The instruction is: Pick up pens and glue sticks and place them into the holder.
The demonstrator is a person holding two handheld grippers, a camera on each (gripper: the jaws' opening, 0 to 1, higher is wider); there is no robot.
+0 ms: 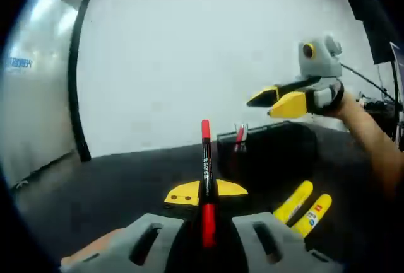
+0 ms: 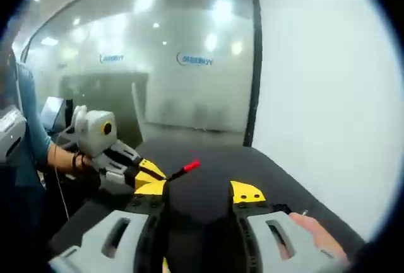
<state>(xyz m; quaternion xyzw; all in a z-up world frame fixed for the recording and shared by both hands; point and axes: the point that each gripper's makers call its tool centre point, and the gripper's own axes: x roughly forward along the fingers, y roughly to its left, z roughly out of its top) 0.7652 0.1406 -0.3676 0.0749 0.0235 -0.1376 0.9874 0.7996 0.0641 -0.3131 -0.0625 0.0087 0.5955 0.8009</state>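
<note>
Tabletop [image 1: 126, 178] is seen dark and bare at lower left. At bottom centre a red-and-black pen [image 1: 206, 185] is pinched upright by the left gripper [image 1: 206, 192]. The right gripper [image 1: 278, 99], upper right, is nearly closed, empty.

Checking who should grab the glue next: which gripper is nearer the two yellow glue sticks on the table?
Left. The left gripper, shut on a red pen, sits just beside the yellow glue sticks; the right gripper hovers higher, farther back.
</note>
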